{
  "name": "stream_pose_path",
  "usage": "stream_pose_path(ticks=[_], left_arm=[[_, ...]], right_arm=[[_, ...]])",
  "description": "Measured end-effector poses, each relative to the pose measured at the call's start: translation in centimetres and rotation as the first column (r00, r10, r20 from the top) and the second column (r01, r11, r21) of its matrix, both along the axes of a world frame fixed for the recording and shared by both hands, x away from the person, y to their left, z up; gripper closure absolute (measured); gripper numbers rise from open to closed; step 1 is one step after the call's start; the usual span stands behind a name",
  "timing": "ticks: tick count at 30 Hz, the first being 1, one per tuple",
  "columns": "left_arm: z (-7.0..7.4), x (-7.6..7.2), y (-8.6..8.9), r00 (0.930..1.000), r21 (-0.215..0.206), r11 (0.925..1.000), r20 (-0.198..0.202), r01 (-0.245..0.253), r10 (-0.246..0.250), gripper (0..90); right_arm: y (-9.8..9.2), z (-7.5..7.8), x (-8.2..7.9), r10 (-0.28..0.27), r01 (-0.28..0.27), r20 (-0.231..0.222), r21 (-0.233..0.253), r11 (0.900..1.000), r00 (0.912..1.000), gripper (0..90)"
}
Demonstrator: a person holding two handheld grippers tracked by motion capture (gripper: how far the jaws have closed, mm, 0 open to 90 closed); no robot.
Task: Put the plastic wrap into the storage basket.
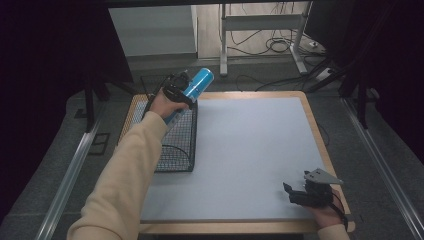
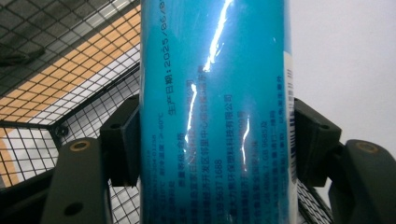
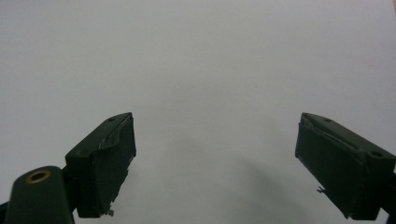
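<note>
Left tool (image 1: 181,89) is clamped on a blue can (image 1: 192,90), jaws pressing both sides of the body approx mid-length, so the grip looks balanced w/ no obvious tendency to tip. In the left tool view the can (image 2: 215,112) runs straight up between the jaws, printed text & a date stamp facing the camera, glare streaks on the glossy skin, so it's prob slick and needs firm squeeze. Can is held in the air, tilted, top end pointing up & away from the person, over the far end of a black wire basket (image 1: 177,142) that sits at the left edge of the tabletop (image 1: 250,150). Basket mesh (image 2: 70,84) shows behind & below the can, w/ the wood edge of the tabletop through it. Can't tell if the can is going in or coming out; judging by the pose alone, it's directly above the basket opening, so the tilt likely serves to clear the rim. Basket interior looks empty as far as visible, though the arm hides part. Right tool (image 1: 305,192) rests low at the near right corner, well apart from the can, jaws spread wide w/ nothing between them (image 3: 215,158), just plain grey surface ahead. Prob parked there to stay out of the left arm's way. Main risk: can slipping on the smooth wall or clipping the wire rim
</note>
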State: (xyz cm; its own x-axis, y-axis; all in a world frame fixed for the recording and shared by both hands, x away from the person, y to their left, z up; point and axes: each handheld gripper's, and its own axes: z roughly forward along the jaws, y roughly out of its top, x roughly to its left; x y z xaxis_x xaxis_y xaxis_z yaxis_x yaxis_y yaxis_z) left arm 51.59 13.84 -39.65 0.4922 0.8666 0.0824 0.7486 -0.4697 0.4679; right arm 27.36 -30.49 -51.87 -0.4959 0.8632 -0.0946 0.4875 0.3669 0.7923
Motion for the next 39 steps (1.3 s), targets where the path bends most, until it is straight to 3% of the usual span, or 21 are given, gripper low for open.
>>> stream_pose_path(ticks=[6,17,20,22,28,39], left_arm=[[-0.9,0.5,0.0,0.9994,0.04,0.9991,-0.031,-0.014,0.015,31.7],[-1.8,1.0,0.1,0.9986,0.06,0.9978,-0.045,-0.026,0.029,31.6],[-2.2,1.1,0.2,0.9983,0.071,0.9969,-0.045,-0.035,0.038,31.6],[-2.6,1.1,0.1,0.9991,0.07,0.9969,-0.021,-0.036,0.038,31.6],[-3.9,1.6,0.1,0.9967,0.121,0.9916,-0.06,-0.047,0.055,31.5],[-4.3,1.9,0.5,0.9948,0.112,0.9909,-0.061,-0.074,0.082,31.1]], right_arm=[[0.1,-0.1,0.0,0.001,-0.001,-0.002,-0.002,1.0,1.0,12.8],[0.2,-0.1,0.0,0.001,-0.001,-0.006,-0.005,1.0,1.0,12.8],[0.2,-0.1,0.0,0.001,-0.001,-0.005,-0.007,1.0,1.0,12.9],[0.2,-0.1,0.0,0.001,-0.001,-0.005,-0.007,1.0,1.0,12.8],[0.1,-0.1,0.0,0.0,0.0,-0.006,-0.005,1.0,1.0,12.9],[0.1,-0.1,-0.1,0.002,-0.002,-0.003,-0.008,1.0,1.0,12.9]])
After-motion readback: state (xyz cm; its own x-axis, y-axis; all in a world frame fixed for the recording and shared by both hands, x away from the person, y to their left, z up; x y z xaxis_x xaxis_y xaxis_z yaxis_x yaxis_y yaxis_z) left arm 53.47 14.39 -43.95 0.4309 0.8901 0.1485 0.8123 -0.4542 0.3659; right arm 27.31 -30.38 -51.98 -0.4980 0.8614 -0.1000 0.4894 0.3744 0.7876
